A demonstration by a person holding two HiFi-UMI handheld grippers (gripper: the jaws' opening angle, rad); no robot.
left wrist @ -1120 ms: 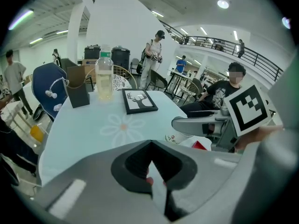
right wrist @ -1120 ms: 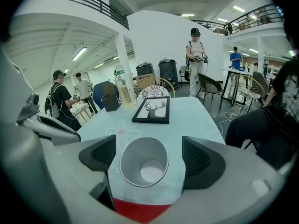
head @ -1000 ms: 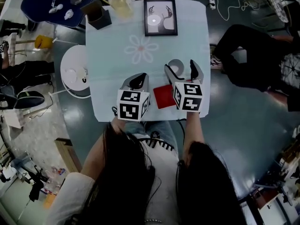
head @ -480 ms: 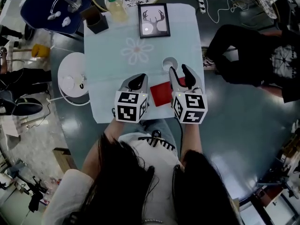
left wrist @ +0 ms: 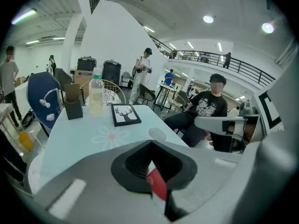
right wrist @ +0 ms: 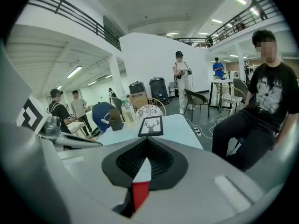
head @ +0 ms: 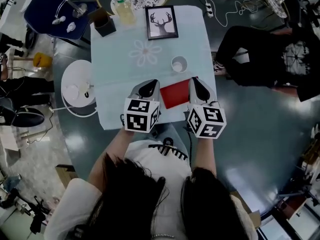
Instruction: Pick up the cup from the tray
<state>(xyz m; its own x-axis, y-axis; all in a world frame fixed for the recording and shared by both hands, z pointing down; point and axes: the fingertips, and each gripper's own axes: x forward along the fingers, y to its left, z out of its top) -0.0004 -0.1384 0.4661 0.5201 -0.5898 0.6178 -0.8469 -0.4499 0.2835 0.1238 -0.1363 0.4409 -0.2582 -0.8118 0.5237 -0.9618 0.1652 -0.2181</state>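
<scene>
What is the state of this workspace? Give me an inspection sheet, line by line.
surface: table under a pale, flower-printed cloth.
job's things: white cup upright on the cloth, beyond the red tray and apart from it.
clutter: deer picture, bottle, dark box.
grippers: left gripper shut, empty; right gripper has just closed, empty.
cables: power strip with cord on the floor.
surroundings: seated person, blue chair, round side table.

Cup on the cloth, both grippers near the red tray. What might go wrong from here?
1. The right gripper has just closed its fingers on nothing; reaching for the cup like that would likely shove or tip it.
2. The red tray lies beside that gripper, near the front edge of the table; a careless sweep might push it off.
</scene>
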